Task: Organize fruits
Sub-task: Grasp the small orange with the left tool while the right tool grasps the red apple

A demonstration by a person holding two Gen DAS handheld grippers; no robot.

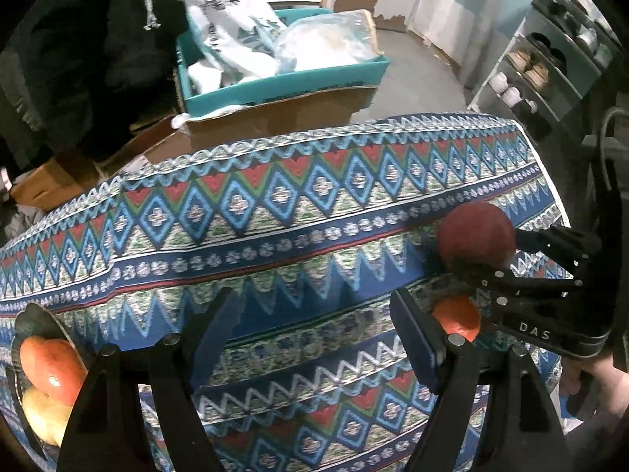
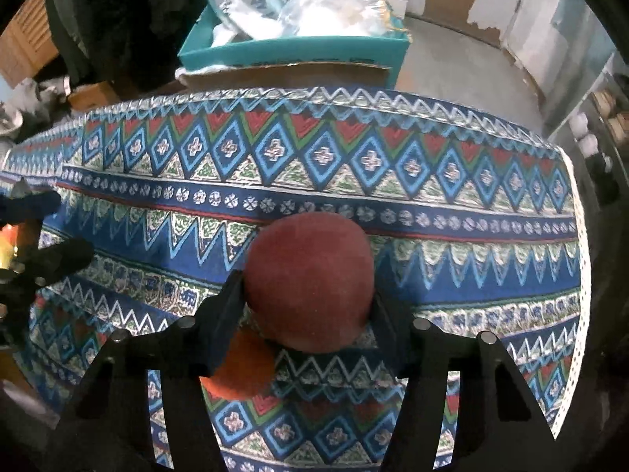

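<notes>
My right gripper is shut on a dark red round fruit and holds it above the patterned tablecloth. An orange fruit lies on the cloth below and left of it. In the left wrist view the right gripper holds the red fruit at the right, with the orange fruit under it. My left gripper is open and empty over the cloth. A dark bowl at the lower left holds an orange-red fruit and a yellow fruit.
A teal box with white bags stands on cardboard boxes beyond the table's far edge. A shoe rack stands at the far right. The left gripper shows at the left edge of the right wrist view.
</notes>
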